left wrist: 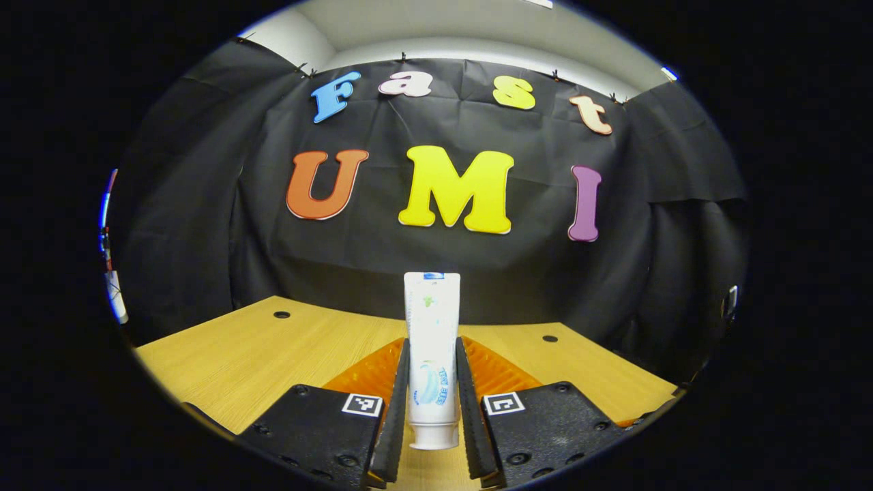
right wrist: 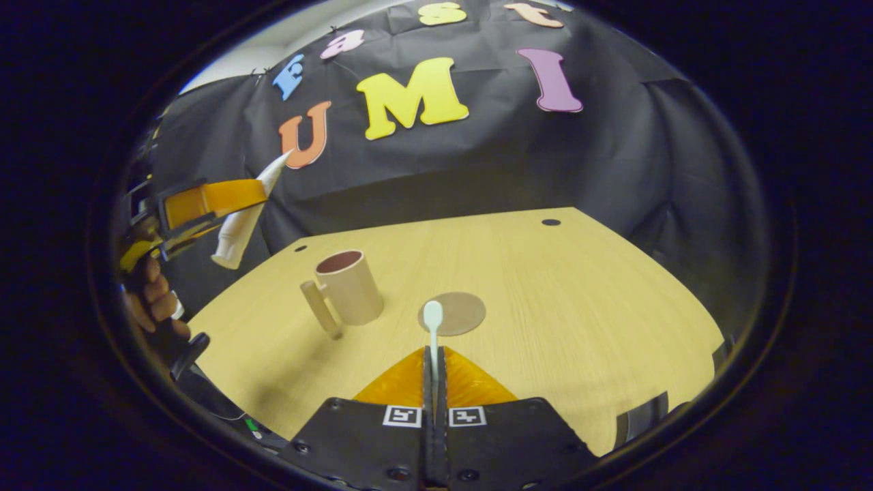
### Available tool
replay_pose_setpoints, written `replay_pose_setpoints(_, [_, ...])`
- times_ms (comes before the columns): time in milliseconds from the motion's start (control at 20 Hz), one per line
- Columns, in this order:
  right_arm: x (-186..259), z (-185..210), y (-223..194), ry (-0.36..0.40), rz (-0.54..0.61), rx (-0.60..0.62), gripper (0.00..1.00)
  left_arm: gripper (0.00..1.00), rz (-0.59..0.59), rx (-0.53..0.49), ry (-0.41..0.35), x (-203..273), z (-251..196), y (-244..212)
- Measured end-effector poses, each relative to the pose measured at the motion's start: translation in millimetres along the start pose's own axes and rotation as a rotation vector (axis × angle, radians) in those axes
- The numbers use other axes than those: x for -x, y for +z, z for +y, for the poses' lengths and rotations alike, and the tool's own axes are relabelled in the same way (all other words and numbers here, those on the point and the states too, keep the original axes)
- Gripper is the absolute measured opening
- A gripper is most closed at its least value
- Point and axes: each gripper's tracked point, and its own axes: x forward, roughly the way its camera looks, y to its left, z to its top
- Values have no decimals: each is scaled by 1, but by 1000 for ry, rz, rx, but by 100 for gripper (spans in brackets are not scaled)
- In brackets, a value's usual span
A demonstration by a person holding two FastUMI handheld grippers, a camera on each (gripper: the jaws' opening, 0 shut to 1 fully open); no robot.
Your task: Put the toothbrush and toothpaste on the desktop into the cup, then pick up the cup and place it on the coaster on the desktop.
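Left gripper (left wrist: 432, 389) clamps the soft, squashy toothpaste (left wrist: 432, 341) mid-tube, right gripper (right wrist: 434, 372) pinches the light, stiff toothbrush (right wrist: 433, 327) by its handle, cup (right wrist: 348, 286) at ten o'clock.

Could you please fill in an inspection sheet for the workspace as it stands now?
Surface: wooden desktop, pale grain, with small dark holes near the far corners.
Job's things: toothpaste tube held upright, cap down, off the desktop; toothbrush held with its head forward; cup upright with handle, nothing visible inside; round coaster bare, beside the cup and apart from it.
Clutter: nothing seen.
Grippers: left claw shut on the toothpaste tube, raised to the cup's left; right claw shut on the toothbrush, low over the near desktop.
Cables: thin lead near the desktop's near-left edge, unclear.
Surroundings: black cloth wall; a hand holding the left claw.
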Motion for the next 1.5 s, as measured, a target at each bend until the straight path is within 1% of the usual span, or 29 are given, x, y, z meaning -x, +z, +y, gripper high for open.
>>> replay_pose_setpoints(150, [14, -6, 9, -3, -40, 16, 0, 39, -27, 1, -7, -36, 4, -4])
replay_pose_setpoints(250, [24, -16, 13, -16, -63, 8, 0, 40, 17, 71, -22, -62, 7, -30])
replay_pose_setpoints(350, [27, -23, 14, -22, -72, -6, 0, 40, 50, 112, -25, -73, 8, -43])
replay_pose_setpoints(500, [24, -28, 13, -21, -69, -24, 0, 40, 58, 103, -28, -79, 5, -46])
replay_pose_setpoints(550, [22, -29, 13, -18, -69, -26, 0, 45, 54, 88, -27, -79, 3, -45])
replay_pose_setpoints(600, [23, -29, 14, -16, -71, -29, 0, 41, 49, 76, -27, -80, 3, -45])
replay_pose_setpoints(700, [23, -30, 14, -18, -73, -33, 0, 42, 53, 62, -26, -80, 3, -47])
replay_pose_setpoints(850, [24, -35, 15, -32, -84, -50, 0, 44, 77, 70, -26, -79, 4, -58])
replay_pose_setpoints(900, [25, -36, 16, -35, -86, -51, 0, 44, 68, 66, -25, -79, 4, -54])
replay_pose_setpoints(950, [26, -38, 16, -42, -88, -50, 0, 43, 53, 57, -22, -78, 4, -50])
replay_pose_setpoints(1000, [27, -38, 17, -44, -91, -51, 0, 38, 42, 48, -21, -77, 3, -47])
replay_pose_setpoints(1150, [26, -36, 15, -42, -92, -53, 0, 38, 32, 38, -23, -76, 2, -45])
replay_pose_setpoints(1300, [26, -31, 16, -38, -94, -38, 0, 39, 50, 39, -22, -76, 10, -49])
replay_pose_setpoints(1450, [25, -26, 15, -27, -91, -33, 0, 67, 70, 29, -12, -76, 19, -49])
replay_pose_setpoints(1500, [25, -23, 15, -22, -91, -33, 0, 85, 72, 21, -1, -76, 23, -48])
